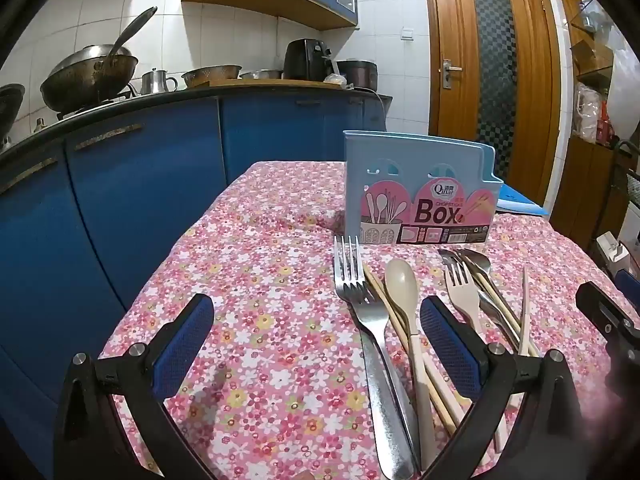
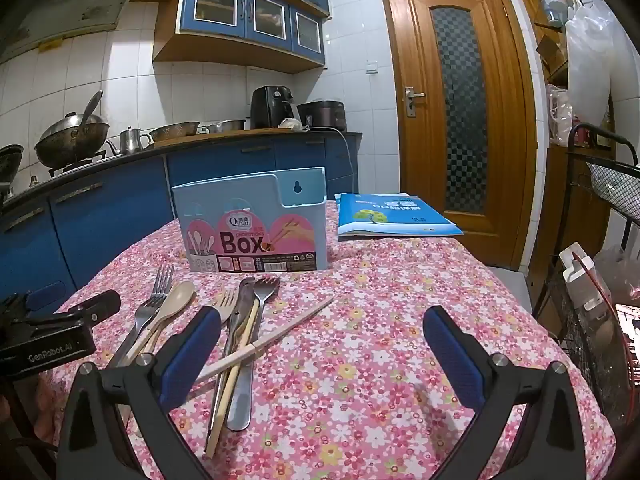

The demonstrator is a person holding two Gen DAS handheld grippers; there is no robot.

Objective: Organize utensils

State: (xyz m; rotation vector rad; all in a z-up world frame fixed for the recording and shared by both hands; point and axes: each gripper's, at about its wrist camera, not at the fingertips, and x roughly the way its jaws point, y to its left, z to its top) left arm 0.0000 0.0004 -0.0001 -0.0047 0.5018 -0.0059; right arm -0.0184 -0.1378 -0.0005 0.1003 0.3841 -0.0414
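Floral tablecloth [image 2: 360, 320] in blue-cabinet kitchen, both tools [image 1: 316, 320] [image 2: 320, 332] spread wide, empty.

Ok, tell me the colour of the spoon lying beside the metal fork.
The spoon is beige, clearest in the left wrist view.

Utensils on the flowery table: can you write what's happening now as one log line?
stage: not started | utensils: loose on tablecloth | chopsticks box: upright behind them | left tongs: open, empty | right tongs: open, empty

Black claw [image 1: 316, 334], blue ribbed pads [image 1: 188, 344]
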